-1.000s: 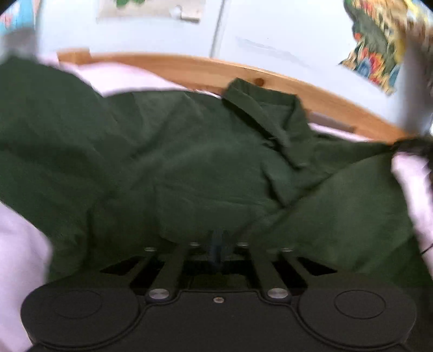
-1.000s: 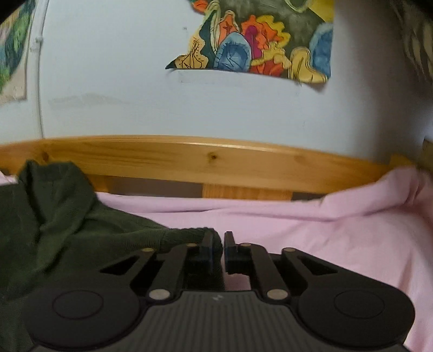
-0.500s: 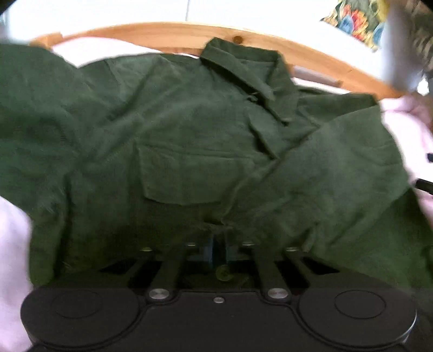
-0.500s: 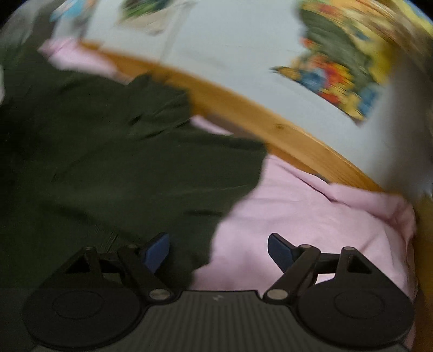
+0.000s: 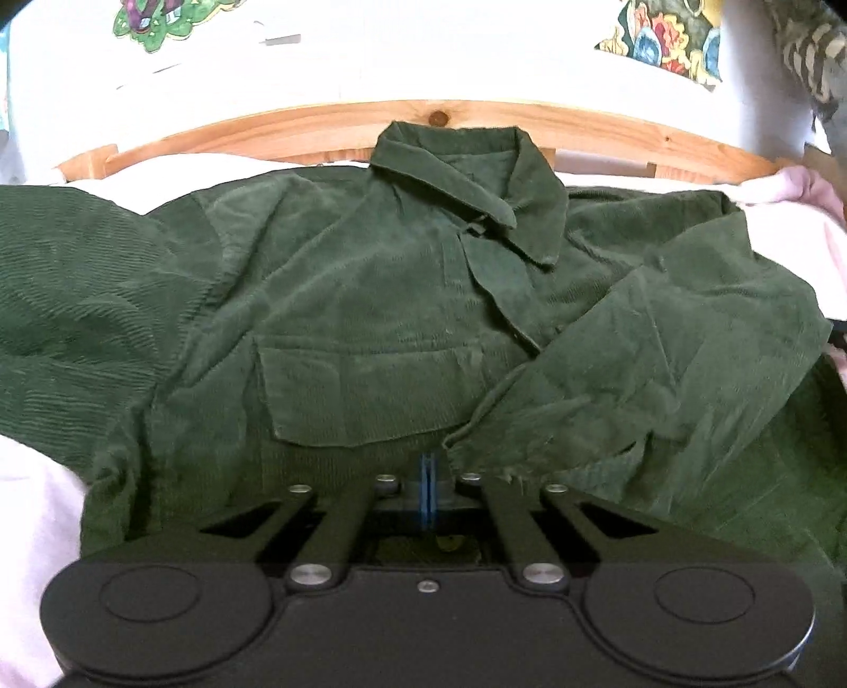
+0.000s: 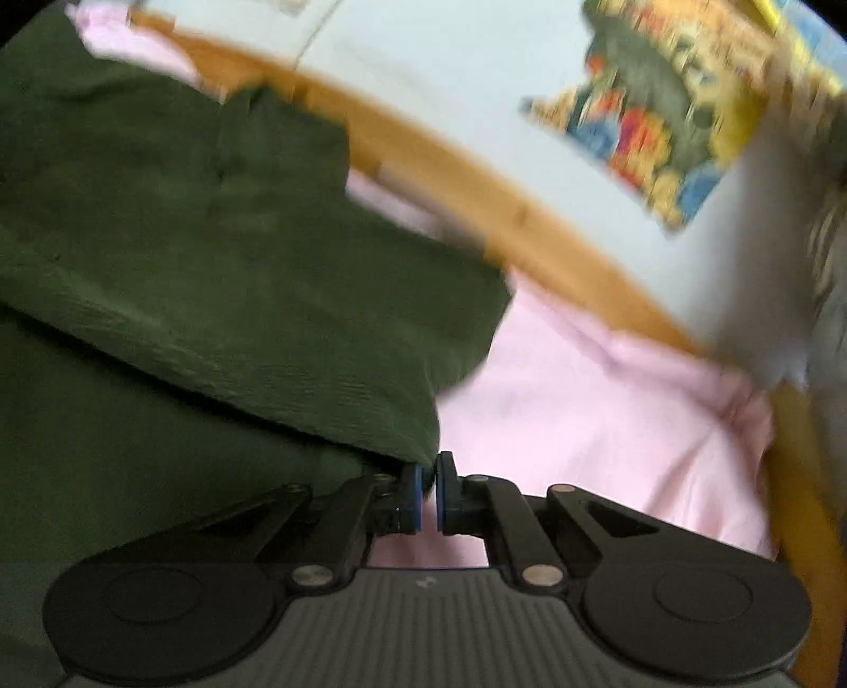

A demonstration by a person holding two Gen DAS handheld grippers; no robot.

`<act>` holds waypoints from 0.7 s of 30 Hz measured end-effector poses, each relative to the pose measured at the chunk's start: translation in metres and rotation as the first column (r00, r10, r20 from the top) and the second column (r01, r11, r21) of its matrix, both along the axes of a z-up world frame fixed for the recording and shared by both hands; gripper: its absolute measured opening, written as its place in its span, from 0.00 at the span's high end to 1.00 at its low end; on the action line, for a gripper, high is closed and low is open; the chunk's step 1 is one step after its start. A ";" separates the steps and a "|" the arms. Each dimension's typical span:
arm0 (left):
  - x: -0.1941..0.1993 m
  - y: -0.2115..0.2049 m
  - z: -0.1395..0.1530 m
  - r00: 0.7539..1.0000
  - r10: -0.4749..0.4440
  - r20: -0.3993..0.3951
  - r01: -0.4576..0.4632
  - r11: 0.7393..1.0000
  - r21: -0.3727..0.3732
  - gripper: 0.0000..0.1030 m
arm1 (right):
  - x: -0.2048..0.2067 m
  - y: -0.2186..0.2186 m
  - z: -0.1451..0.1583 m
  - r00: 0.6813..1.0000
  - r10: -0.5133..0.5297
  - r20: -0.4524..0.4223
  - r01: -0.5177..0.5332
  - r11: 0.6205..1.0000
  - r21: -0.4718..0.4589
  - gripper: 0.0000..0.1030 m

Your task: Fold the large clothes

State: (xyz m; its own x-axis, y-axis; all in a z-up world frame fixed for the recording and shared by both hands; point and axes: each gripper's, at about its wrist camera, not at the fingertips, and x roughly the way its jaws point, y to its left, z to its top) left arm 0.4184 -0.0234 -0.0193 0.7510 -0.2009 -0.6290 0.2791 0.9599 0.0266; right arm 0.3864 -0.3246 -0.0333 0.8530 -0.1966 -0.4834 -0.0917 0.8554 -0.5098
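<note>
A dark green corduroy shirt (image 5: 370, 317) lies spread on the pink bed sheet (image 5: 32, 508), collar (image 5: 466, 180) toward the wooden headboard. Its right sleeve (image 5: 661, 344) is folded in over the front. My left gripper (image 5: 426, 465) is shut with no cloth visible between its pads, at the shirt's lower front below the chest pocket (image 5: 365, 391). In the blurred right wrist view the shirt (image 6: 212, 264) fills the left side. My right gripper (image 6: 430, 479) is shut at the shirt's right edge, where the green fabric edge meets its tips; whether cloth is pinched is unclear.
A curved wooden headboard (image 5: 317, 127) runs along the far side of the bed, also seen in the right wrist view (image 6: 476, 180). Colourful posters (image 5: 667, 37) hang on the white wall. Bare pink sheet (image 6: 609, 423) lies to the right of the shirt.
My right gripper opened half a second ago and has shut again at the shirt's right edge. The right sleeve now lies folded over the front. The left view has steadied and tilted up.
</note>
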 end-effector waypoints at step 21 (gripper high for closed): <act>0.007 0.012 -0.023 0.995 0.054 -0.079 -0.054 0.999 -0.001 1.00 | 0.138 -0.001 -0.001 0.976 -0.211 0.055 0.199 0.966 0.167 0.47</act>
